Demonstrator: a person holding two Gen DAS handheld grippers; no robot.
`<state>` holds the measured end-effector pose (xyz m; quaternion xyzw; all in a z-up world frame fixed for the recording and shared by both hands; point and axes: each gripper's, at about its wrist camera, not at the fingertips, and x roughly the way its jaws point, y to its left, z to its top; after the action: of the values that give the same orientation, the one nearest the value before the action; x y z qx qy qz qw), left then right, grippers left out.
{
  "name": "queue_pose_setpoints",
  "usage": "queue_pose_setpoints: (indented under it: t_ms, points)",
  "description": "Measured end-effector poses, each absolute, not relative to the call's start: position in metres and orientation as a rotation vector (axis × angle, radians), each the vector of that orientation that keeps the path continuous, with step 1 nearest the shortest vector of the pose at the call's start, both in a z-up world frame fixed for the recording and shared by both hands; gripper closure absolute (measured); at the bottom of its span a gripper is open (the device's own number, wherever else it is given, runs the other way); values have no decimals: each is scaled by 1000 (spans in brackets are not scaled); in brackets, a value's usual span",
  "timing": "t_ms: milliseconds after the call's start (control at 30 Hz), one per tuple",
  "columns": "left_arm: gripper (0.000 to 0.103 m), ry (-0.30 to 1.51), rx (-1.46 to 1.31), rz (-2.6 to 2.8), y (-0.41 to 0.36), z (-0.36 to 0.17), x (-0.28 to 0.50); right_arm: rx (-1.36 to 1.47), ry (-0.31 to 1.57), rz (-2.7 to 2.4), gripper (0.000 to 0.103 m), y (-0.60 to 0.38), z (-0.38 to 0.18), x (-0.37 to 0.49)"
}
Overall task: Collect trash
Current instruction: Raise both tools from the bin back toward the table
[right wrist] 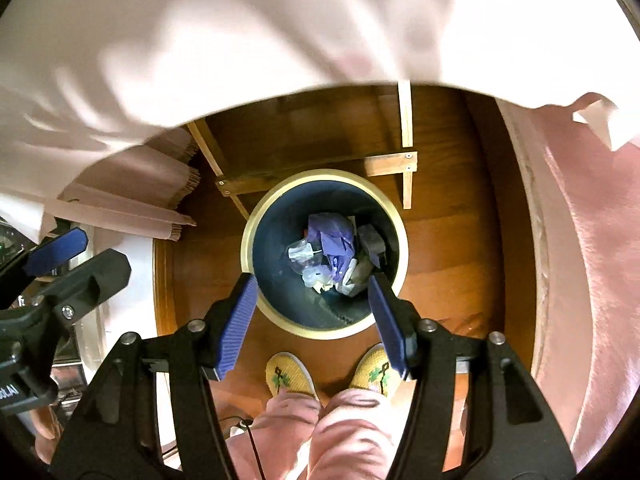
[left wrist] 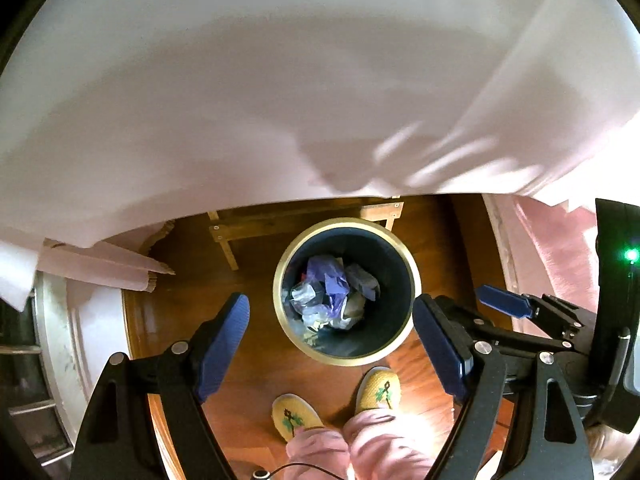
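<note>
Looking straight down, both grippers hang above the trash bin (right wrist: pixel 325 254) on the wooden floor (right wrist: pixel 460 240), just ahead of the person's yellow slippers (right wrist: pixel 290 376). The right gripper (right wrist: pixel 312 316) has its fingers spread and empty, the bin's near rim framed between them — it sits the more squarely over the opening. The left gripper (left wrist: pixel 332 344) is likewise spread and holds nothing, with the bin (left wrist: pixel 347 292) ahead of its tips. Crumpled purple and clear wrappers (right wrist: pixel 332 252) lie heaped inside. A pale cloth (right wrist: pixel 240 40) — blurred, perhaps a tablecloth — covers everything beyond.

Dark-blue, gold-rimmed bin (left wrist: pixel 400 264); purple trash (left wrist: pixel 330 276)
</note>
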<state>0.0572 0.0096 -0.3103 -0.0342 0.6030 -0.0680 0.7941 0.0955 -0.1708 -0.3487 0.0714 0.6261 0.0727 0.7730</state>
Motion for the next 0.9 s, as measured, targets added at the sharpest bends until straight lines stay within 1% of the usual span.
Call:
queue_pose_setpoints:
  t_ms: [233, 700, 900]
  points:
    - [18, 1277, -61, -117, 21, -251, 48, 145, 1352, 158, 48, -168, -295, 91]
    - [18, 1175, -52, -43, 56, -104, 20, 83, 1295, 257, 48, -147, -154, 73]
    - [18, 1126, -34, -9, 66, -50, 10, 69, 1248, 311, 48, -141, -101, 69]
